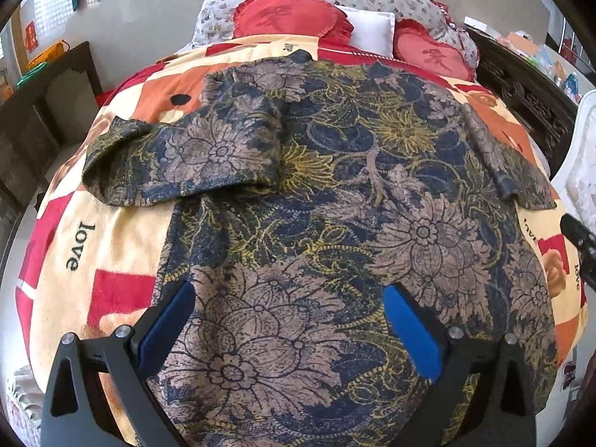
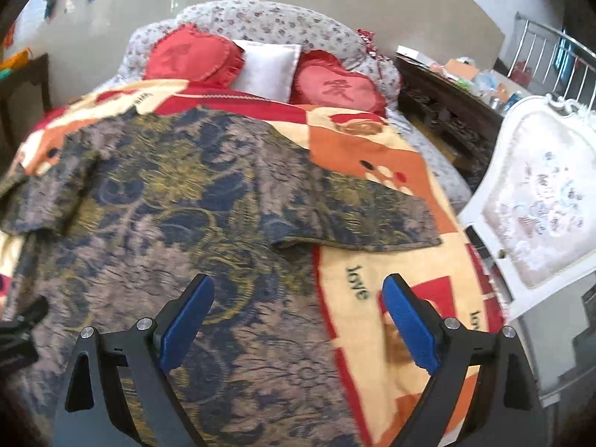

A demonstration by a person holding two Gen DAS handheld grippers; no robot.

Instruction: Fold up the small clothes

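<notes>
A patterned shirt [image 1: 335, 193] lies spread flat on the blanket [image 1: 111, 246] of a bed, sleeves out to either side. My left gripper [image 1: 290, 320] hovers over the hem area, jaws wide and holding nothing; my right gripper [image 2: 298, 320], equally wide and empty, straddles the shirt's side edge. To fold cleanly, I judge each claw should pinch one layer at a hem corner, lift evenly, and carry the cloth toward the pillows [image 2: 268, 67] without dragging the blanket.

Bed under a patchwork blanket [image 1: 123, 231], red heart cushions [image 2: 193, 54], pale wall [image 1: 160, 3], white upholstered chair [image 2: 536, 219], dark carved sideboard [image 2: 447, 111].
</notes>
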